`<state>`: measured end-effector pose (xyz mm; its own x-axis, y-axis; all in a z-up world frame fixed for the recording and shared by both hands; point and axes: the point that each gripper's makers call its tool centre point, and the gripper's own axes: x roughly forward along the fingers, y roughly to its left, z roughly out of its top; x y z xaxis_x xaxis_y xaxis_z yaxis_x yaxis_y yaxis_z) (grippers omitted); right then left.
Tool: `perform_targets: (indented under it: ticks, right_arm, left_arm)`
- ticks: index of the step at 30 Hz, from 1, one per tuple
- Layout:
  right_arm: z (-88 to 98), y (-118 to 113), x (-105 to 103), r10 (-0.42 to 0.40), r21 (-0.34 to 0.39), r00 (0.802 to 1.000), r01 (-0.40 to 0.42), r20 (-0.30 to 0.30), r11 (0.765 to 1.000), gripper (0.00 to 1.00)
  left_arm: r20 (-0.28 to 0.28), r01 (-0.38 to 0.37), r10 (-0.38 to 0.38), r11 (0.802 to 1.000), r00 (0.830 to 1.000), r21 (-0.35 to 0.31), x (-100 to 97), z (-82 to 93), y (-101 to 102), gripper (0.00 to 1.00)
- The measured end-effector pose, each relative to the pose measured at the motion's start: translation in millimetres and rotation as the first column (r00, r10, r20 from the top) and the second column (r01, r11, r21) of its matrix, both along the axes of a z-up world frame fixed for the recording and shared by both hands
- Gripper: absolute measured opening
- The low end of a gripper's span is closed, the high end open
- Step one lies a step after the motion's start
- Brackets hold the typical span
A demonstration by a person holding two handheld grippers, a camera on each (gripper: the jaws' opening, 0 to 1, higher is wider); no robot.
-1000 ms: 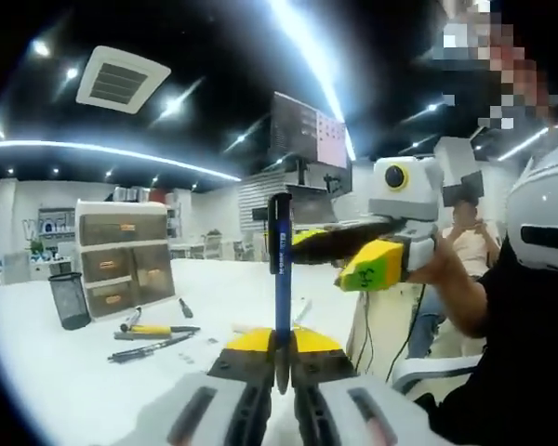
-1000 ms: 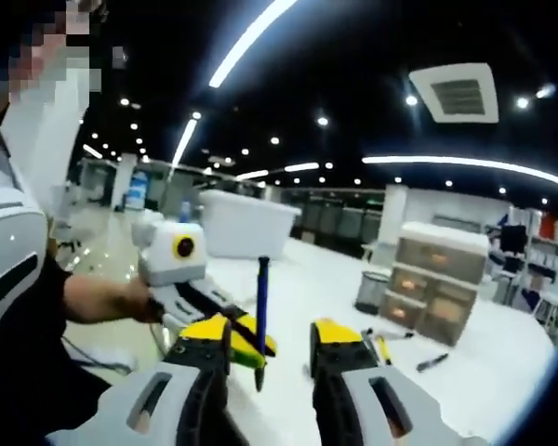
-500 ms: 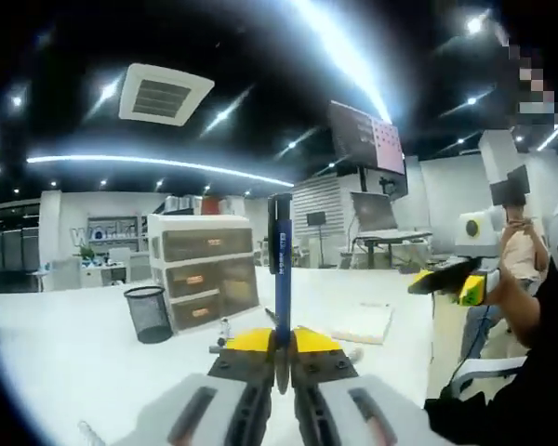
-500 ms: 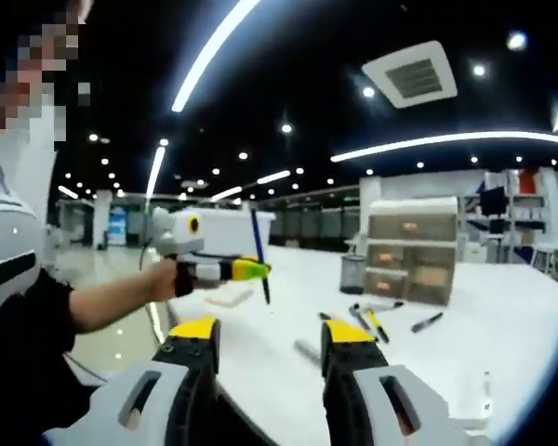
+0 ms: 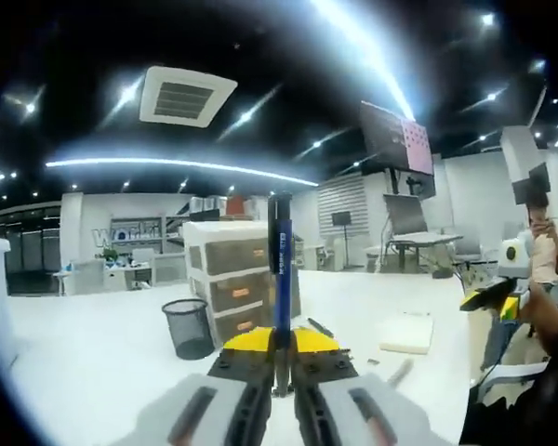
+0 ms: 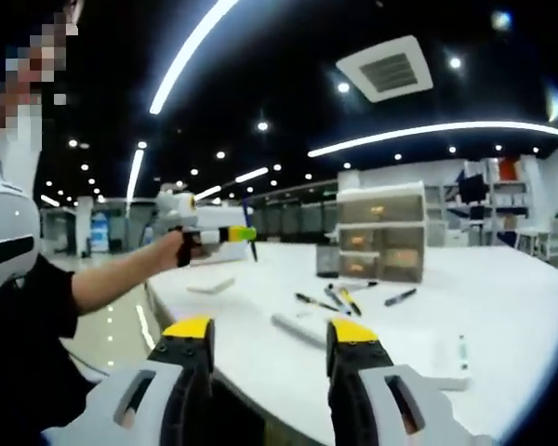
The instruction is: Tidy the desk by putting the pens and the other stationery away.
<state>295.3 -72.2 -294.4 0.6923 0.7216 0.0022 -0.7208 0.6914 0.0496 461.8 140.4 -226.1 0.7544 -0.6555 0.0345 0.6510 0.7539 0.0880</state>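
Blue pen carried upright toward the mesh pen cup, right gripper idle.

To do this step well, the left gripper (image 5: pixel 281 358) needed to bring the blue plastic pen (image 5: pixel 280 279) over the black wire-mesh pen cup (image 5: pixel 188 327), hold it plumb above the opening and let go only once the lower tip was inside the rim, judging from how the pen stood and where the cup was. The left jaws were pinched tight on the pen's lower barrel, the pen rising straight between the yellow tips, above the white desk (image 5: pixel 93 372). The cup stood just beside the beige three-drawer organiser (image 5: pixel 237 283). The right gripper (image 6: pixel 272 339) had its jaws spread wide, empty, touching nothing, with loose markers (image 6: pixel 339 299) lying on the desk beyond.
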Motion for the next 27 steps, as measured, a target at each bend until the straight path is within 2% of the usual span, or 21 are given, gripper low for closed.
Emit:
perform_targets:
  ticks: [3, 5, 10, 17, 20, 23, 27]
  right_arm:
    - [-0.1, -2.0, -1.4, -0.003, 0.005, 1.0, 0.003, -0.001, 1.0, 0.48]
    - [-0.4, -3.4, -1.9, -0.006, 0.008, 1.0, 0.006, -0.001, 1.0, 0.48]
    - [0.3, -5.2, -2.3, -0.008, 0.018, 1.0, 0.008, -0.003, 1.0, 0.48]
    - [0.8, -6.2, -2.0, -0.009, 0.021, 1.0, 0.01, -0.004, 1.0, 0.48]
    - [1.7, -6.0, -3.9, 0.003, 0.047, 1.0, -0.003, -0.014, 0.999, 0.48]
    - [2.6, -6.9, -5.6, 0.009, 0.054, 1.0, -0.008, -0.016, 0.998, 0.48]
    - [1.8, -9.0, -4.7, 0.011, 0.057, 1.0, -0.009, -0.023, 0.998, 0.49]
  left_arm:
    - [0.01, -0.002, 0.001, 1.0, 1.0, 0.014, 9.5, 9.1, -0.6, 0.07]
    - [-0.012, 0.017, -0.017, 1.0, 1.0, -0.016, 17.9, 16.3, -2.6, 0.06]
    - [-0.027, 0.017, -0.017, 1.0, 0.999, -0.014, 40.2, 27.9, -7.8, 0.06]
    - [-0.002, 0.008, -0.008, 1.0, 1.0, 0.02, 72.3, 48.4, -13.7, 0.06]
    - [0.009, -0.012, 0.012, 0.999, 1.0, 0.047, 92.2, 54.4, -11.2, 0.06]
    - [-0.016, -0.033, 0.033, 0.999, 0.999, 0.041, 117.5, 58.7, -2.3, 0.07]
    - [-0.036, -0.052, 0.053, 0.999, 0.998, 0.016, 140.2, 65.1, 1.7, 0.07]
